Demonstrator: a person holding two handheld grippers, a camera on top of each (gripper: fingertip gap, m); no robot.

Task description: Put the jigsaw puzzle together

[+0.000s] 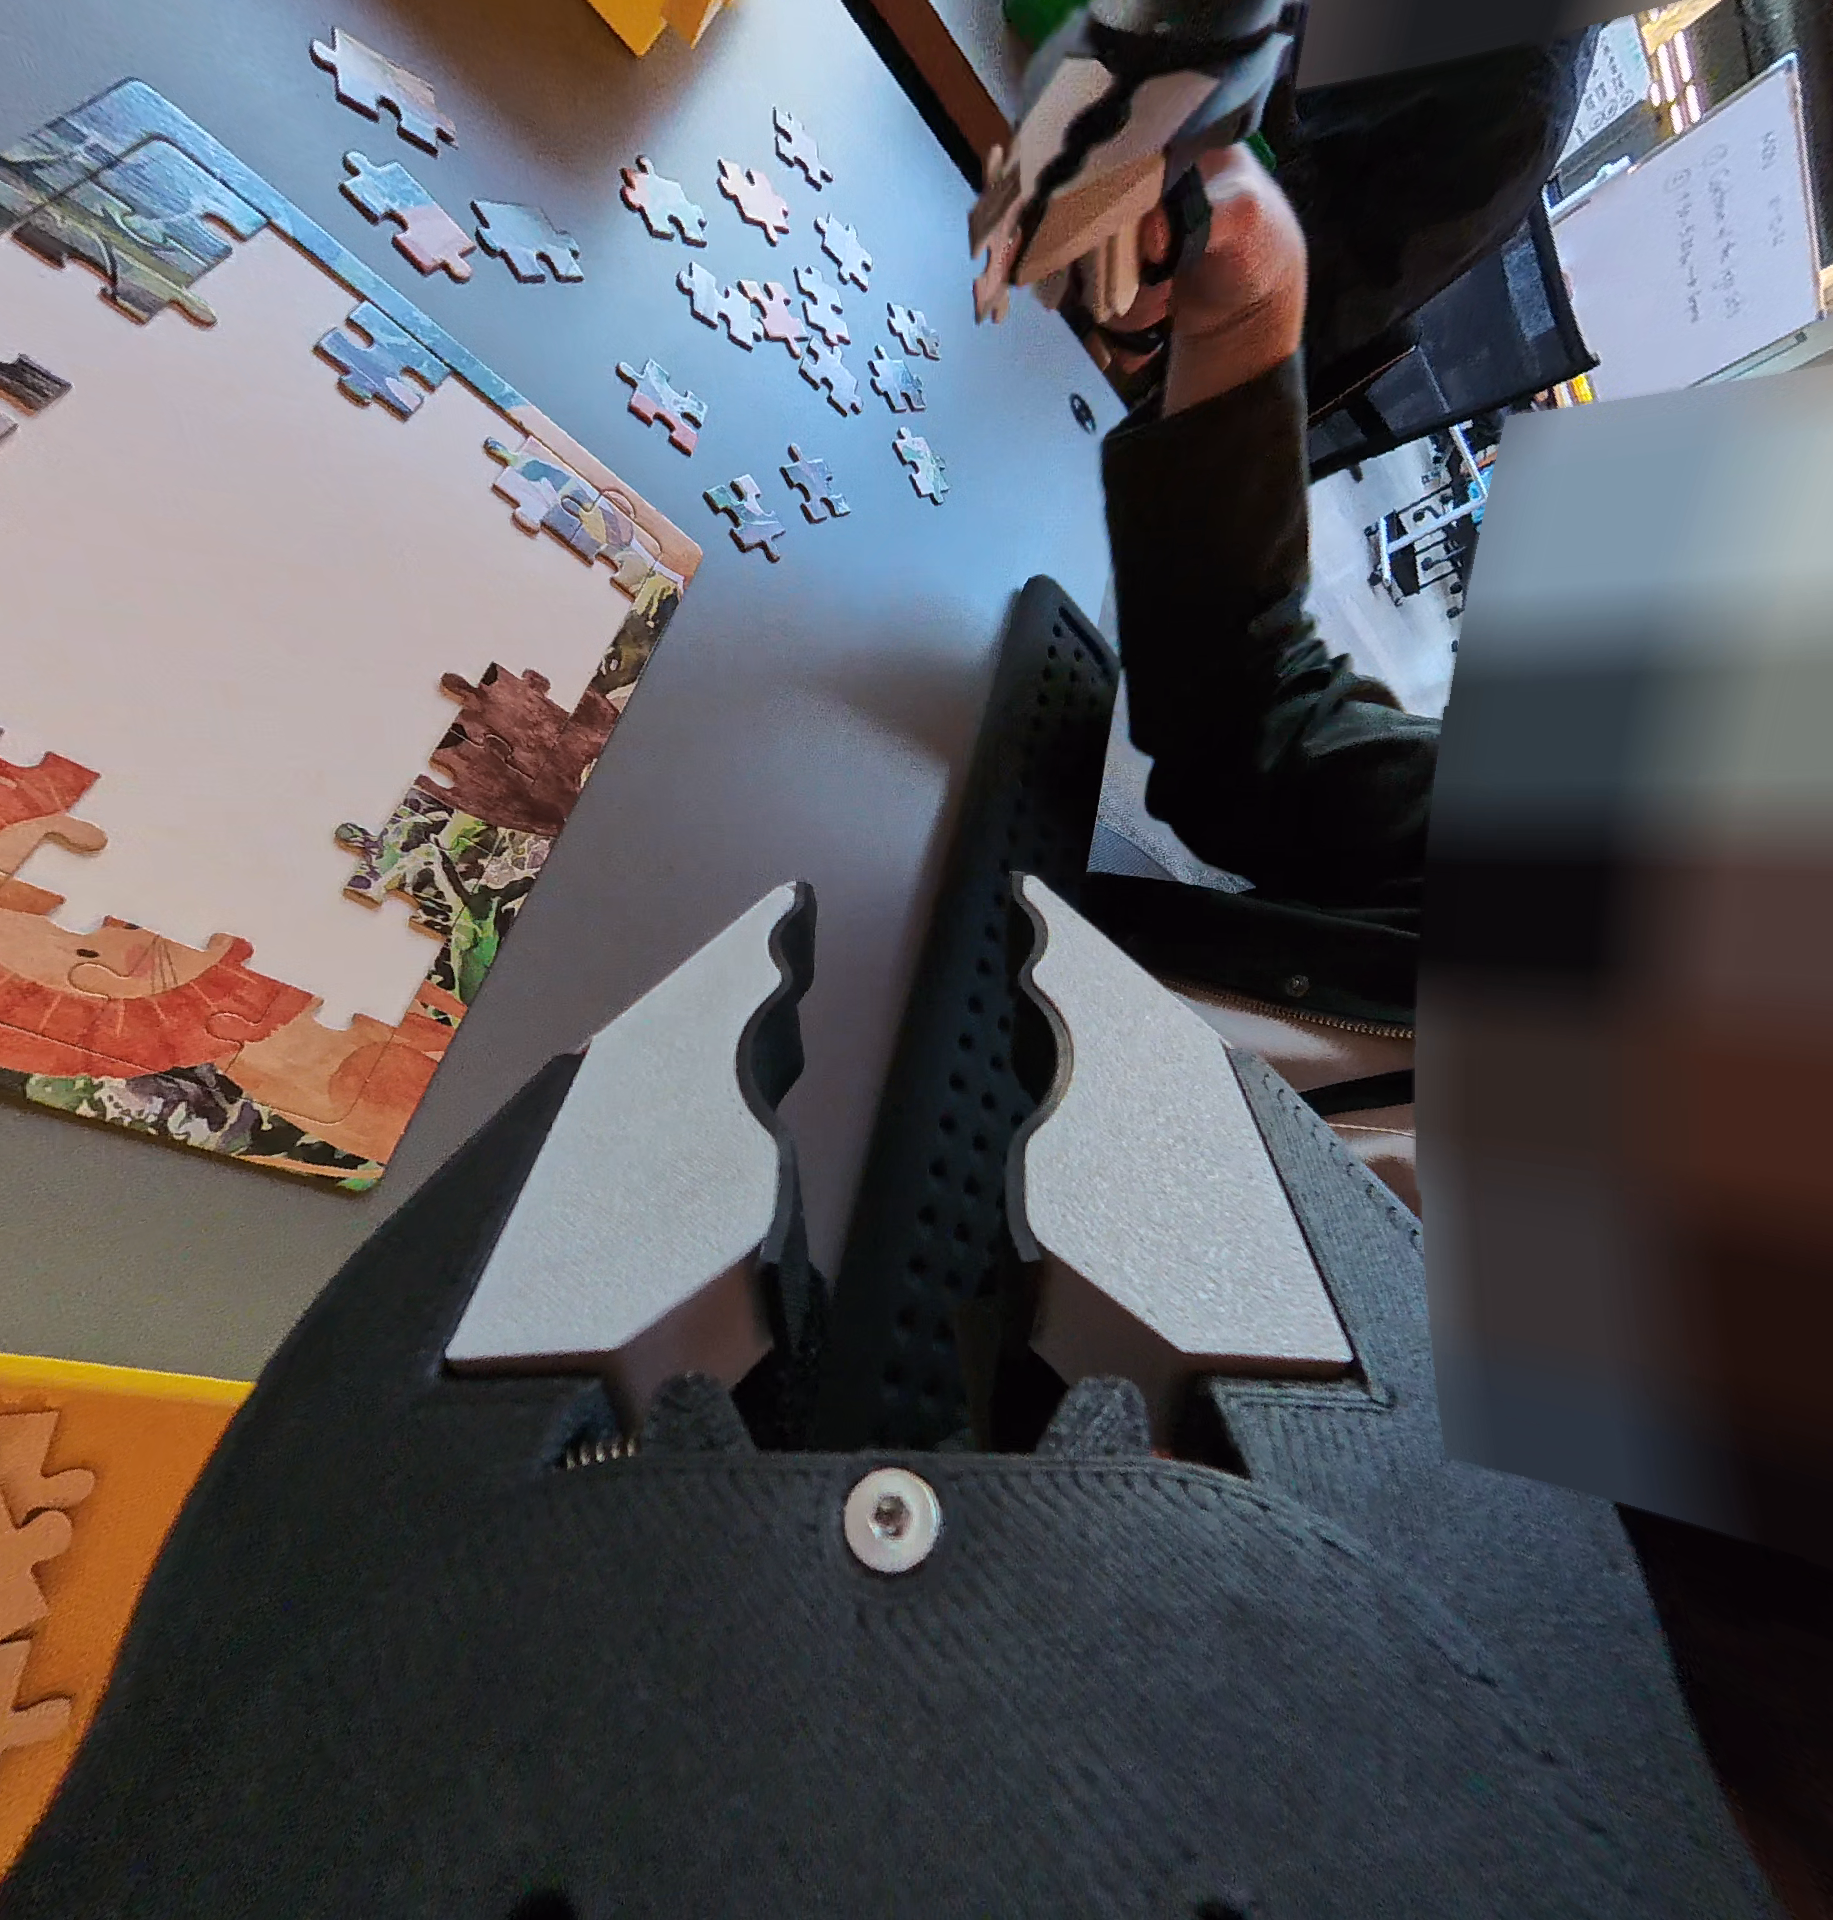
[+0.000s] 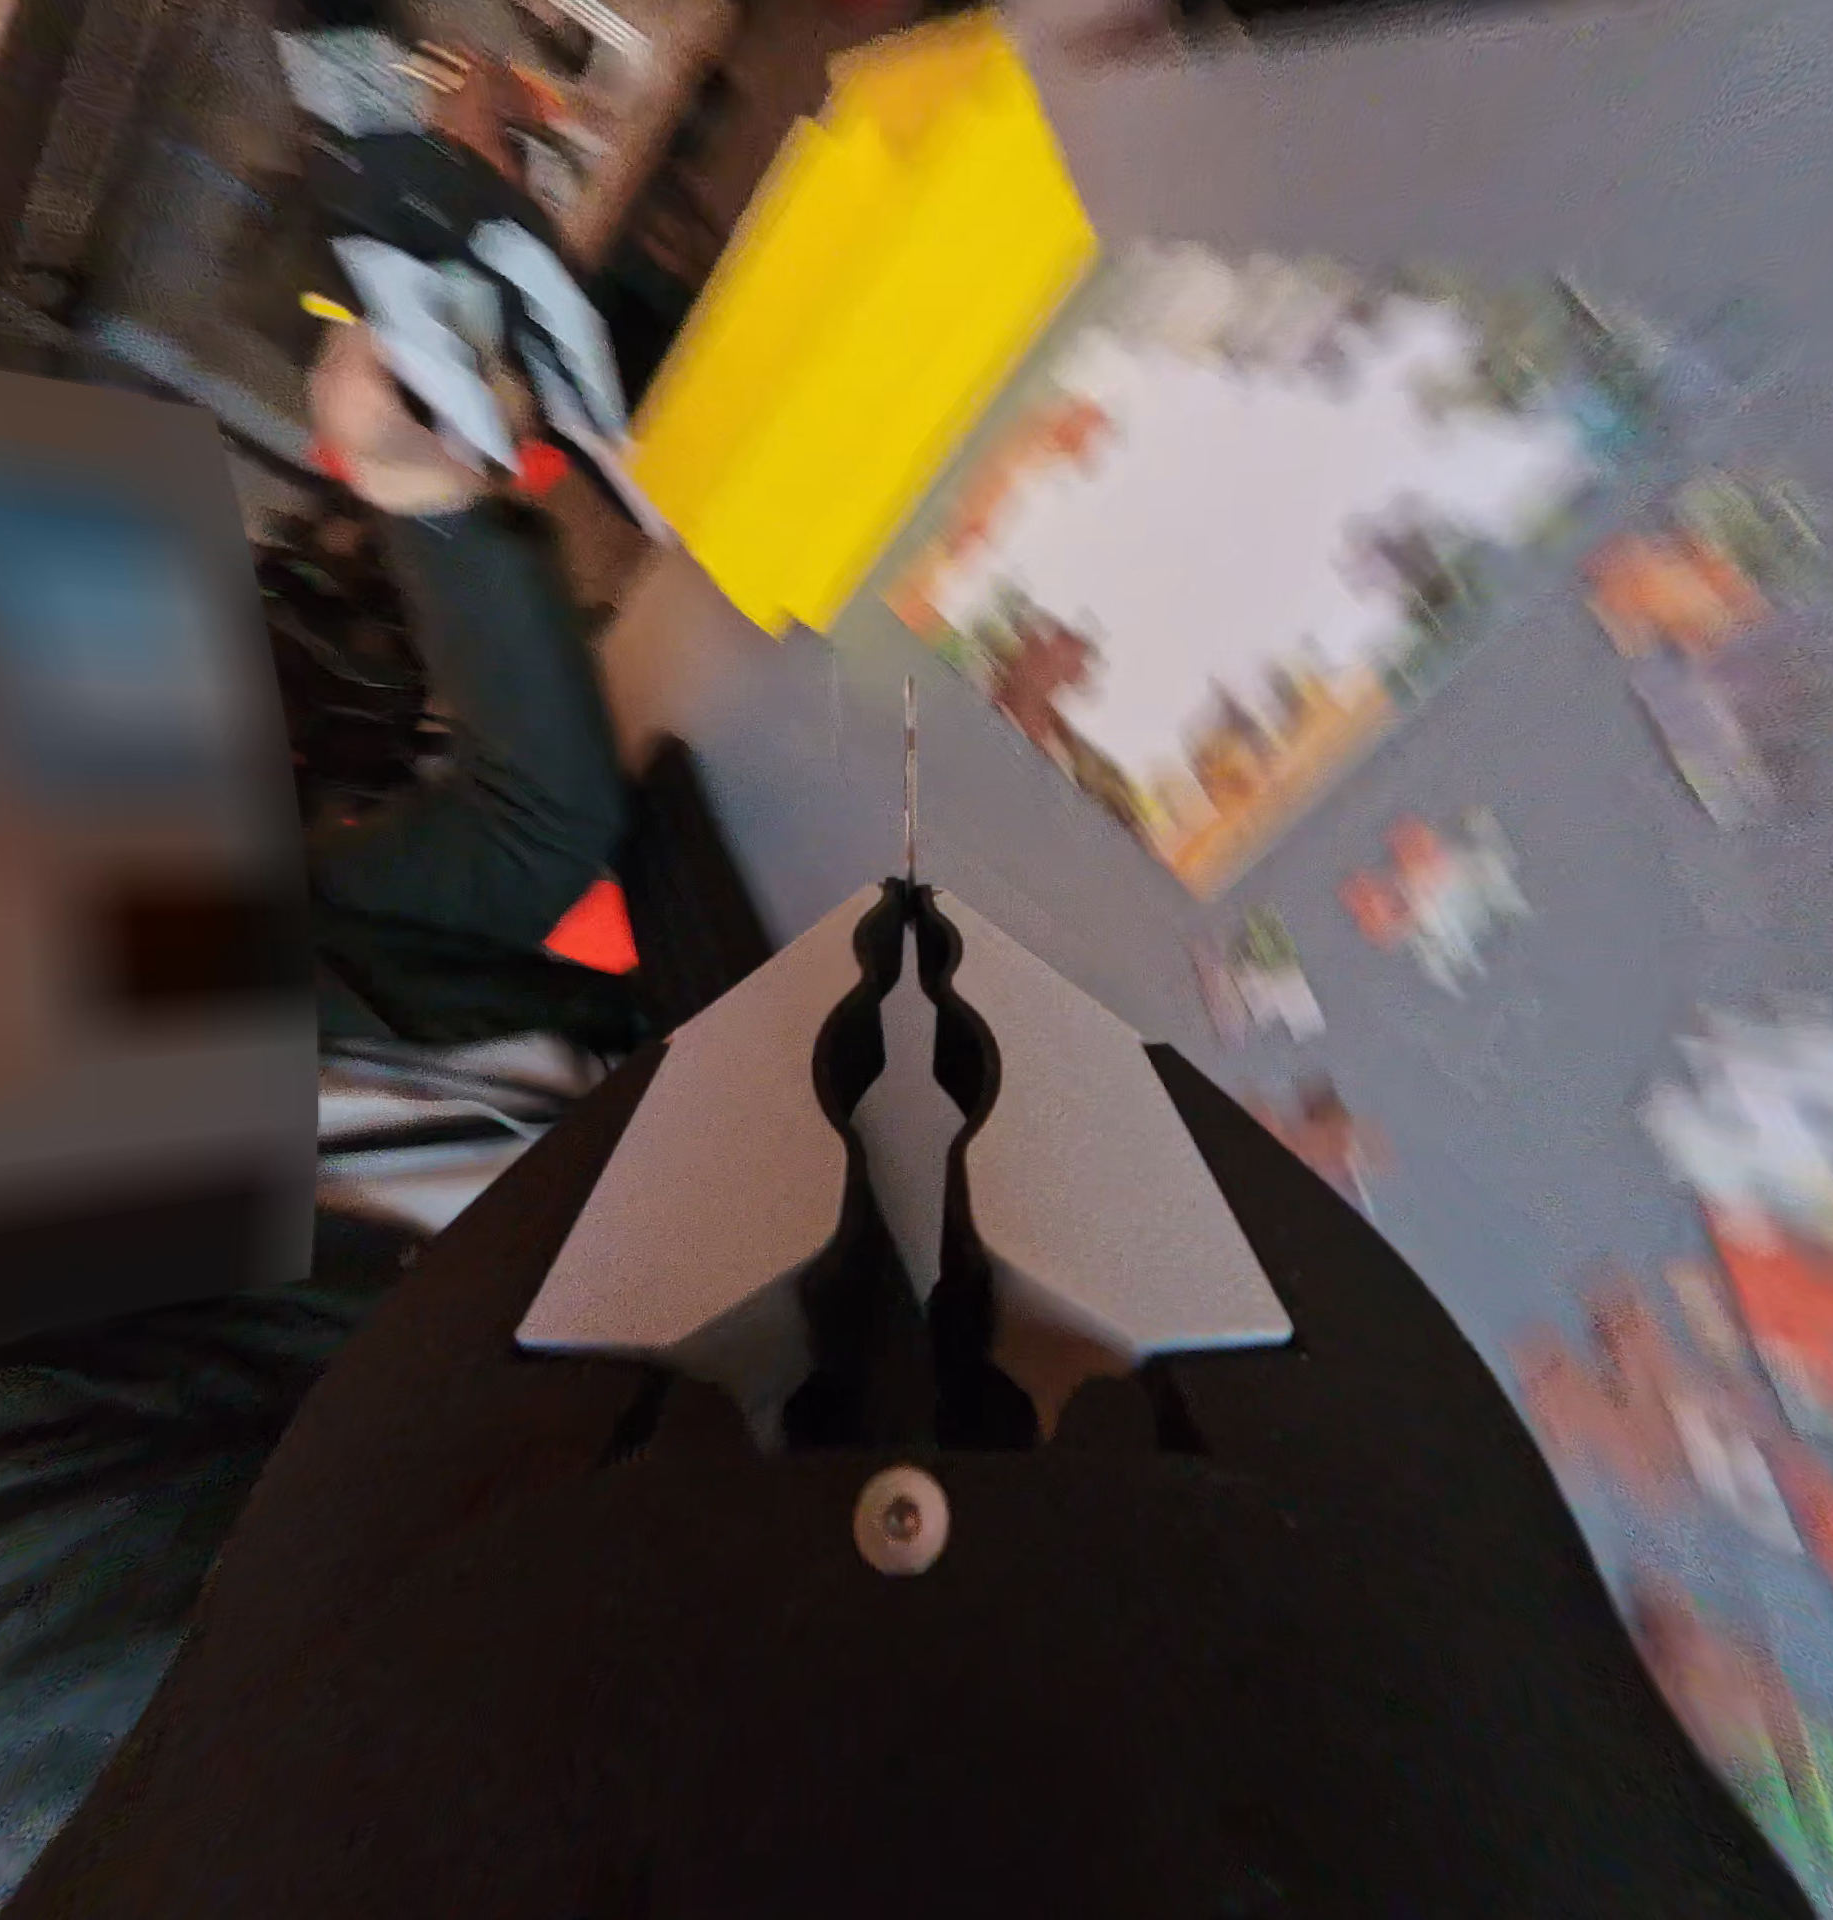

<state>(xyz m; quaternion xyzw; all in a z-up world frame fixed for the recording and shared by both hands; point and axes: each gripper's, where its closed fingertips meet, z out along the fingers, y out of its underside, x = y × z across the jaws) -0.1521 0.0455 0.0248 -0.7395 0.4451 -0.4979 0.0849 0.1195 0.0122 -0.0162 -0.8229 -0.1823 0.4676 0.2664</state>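
Observation:
The puzzle board [image 1: 216, 582] lies on the grey table at left, white in the middle with pieces filled in along its edges. Several loose pieces [image 1: 787, 312] are scattered to its right. My left gripper [image 1: 912, 914] is open and empty, above the table's near edge. My right gripper [image 2: 907, 888] is shut on a puzzle piece [image 2: 909, 769], seen edge-on, held in the air. It also shows in the left wrist view [image 1: 1016, 249] at top right, gripping the piece [image 1: 995, 281] above the table. The right wrist view is blurred; the board [image 2: 1234, 540] shows there.
A yellow box [image 2: 860, 364] stands beside the board. An orange-yellow tray [image 1: 70, 1538] with brown pieces lies at lower left. A black perforated chair part [image 1: 1005, 935] runs under my left gripper. A person's dark sleeve [image 1: 1224, 623] is at right. My hands' fingertips stand some 30 centimetres from each other.

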